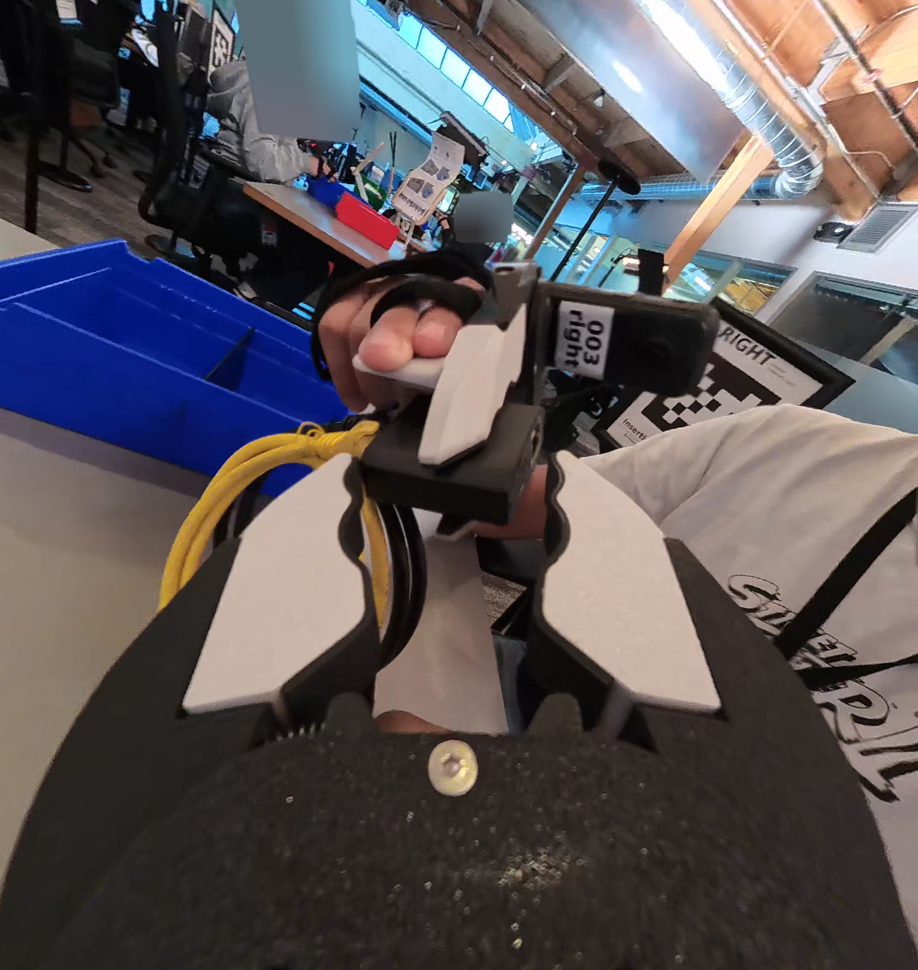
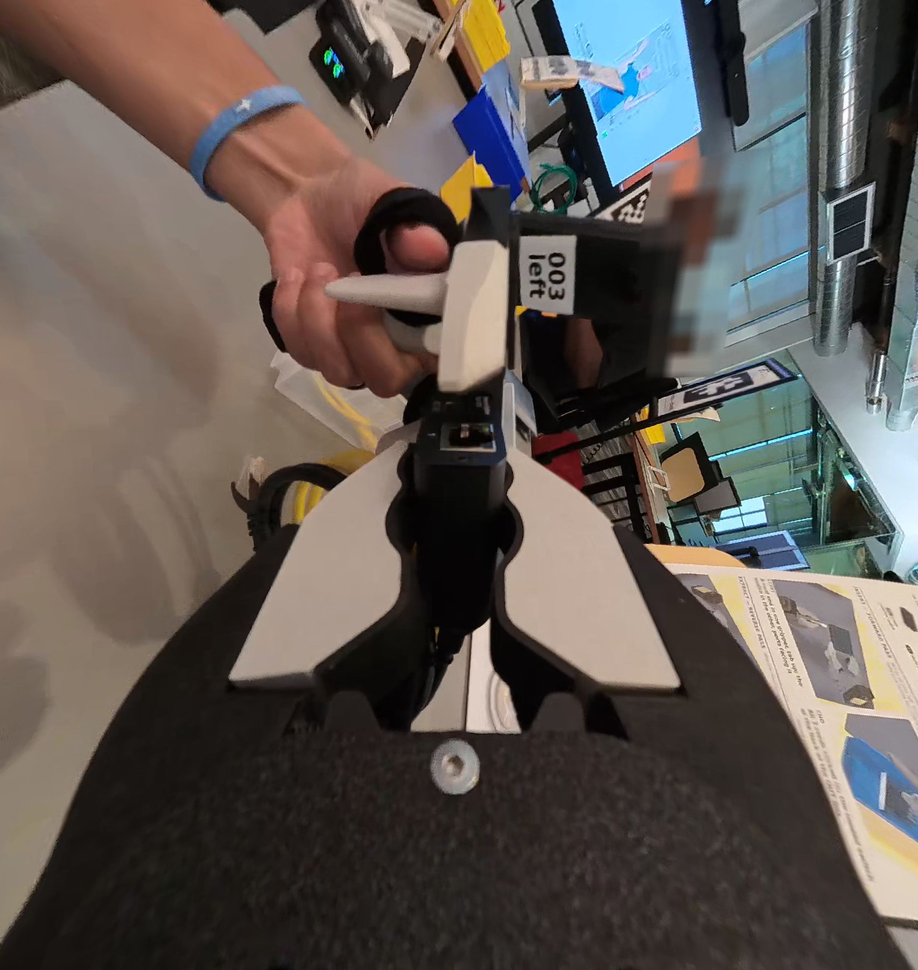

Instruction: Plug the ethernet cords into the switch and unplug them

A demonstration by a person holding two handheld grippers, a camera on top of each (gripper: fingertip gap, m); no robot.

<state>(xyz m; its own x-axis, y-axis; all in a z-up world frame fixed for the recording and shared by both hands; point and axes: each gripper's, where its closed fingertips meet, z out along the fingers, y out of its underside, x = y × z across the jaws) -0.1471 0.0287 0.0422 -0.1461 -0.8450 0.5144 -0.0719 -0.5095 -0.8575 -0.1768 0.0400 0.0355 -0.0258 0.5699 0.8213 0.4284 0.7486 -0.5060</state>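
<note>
In the right wrist view my right gripper [image 2: 459, 462] is shut on the black switch [image 2: 456, 504], with both pads pressed on its sides. An empty port [image 2: 467, 435] faces away from the camera. In the left wrist view the switch [image 1: 446, 472] sits in the right gripper's white fingers [image 1: 472, 393]. A yellow ethernet cord [image 1: 267, 472] meets its left end, and a black cord [image 1: 409, 567] hangs below. My left gripper [image 1: 454, 462] is open wide around the switch and holds nothing. It also shows in the right wrist view [image 2: 491, 388], just beyond the switch.
A blue bin [image 1: 105, 357] stands on the grey table [image 1: 52, 525] behind the cords. A framed marker board [image 1: 735, 399] stands at the right. A printed instruction sheet [image 2: 840, 708] lies at the right. Coiled yellow cord [image 2: 309, 498] and black cord [image 2: 283, 483] lie below the switch. My two grippers' fingertips are within a few centimetres of each other.
</note>
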